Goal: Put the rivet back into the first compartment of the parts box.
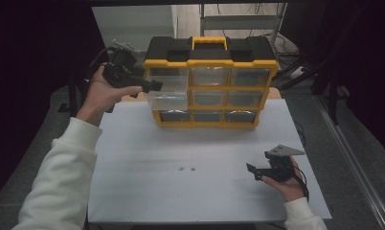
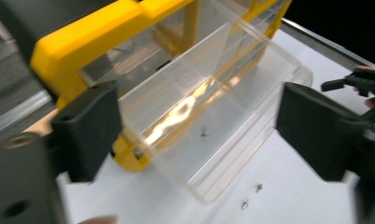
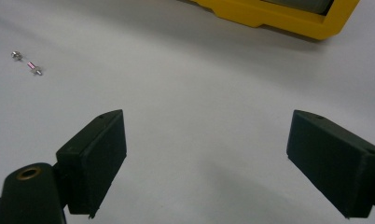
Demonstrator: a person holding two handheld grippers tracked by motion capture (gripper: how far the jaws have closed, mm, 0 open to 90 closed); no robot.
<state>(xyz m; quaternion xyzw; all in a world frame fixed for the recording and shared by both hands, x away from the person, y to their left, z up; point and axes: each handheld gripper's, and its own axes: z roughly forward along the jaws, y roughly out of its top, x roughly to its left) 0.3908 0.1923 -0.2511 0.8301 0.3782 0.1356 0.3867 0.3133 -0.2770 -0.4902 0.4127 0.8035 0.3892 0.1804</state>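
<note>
Near you, your right gripper (image 1: 263, 170) rests on the desk (image 1: 147, 191) with jaws spread and empty, the two small screws (image 1: 186, 169) lying well to its left. Farther off, your left gripper (image 1: 147, 86) has its jaws released around the pulled-out clear drawer (image 1: 167, 94) of the yellow organizer (image 1: 209, 84) (one screw inside). I'd judge that the next move is fetching a screw; open desk lies between.

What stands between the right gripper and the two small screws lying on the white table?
Nothing visible. The right gripper rests on the table with its fingers open, and only bare white surface lies between it and the screws. The pulled-out clear drawer and the left gripper are farther back.
</note>
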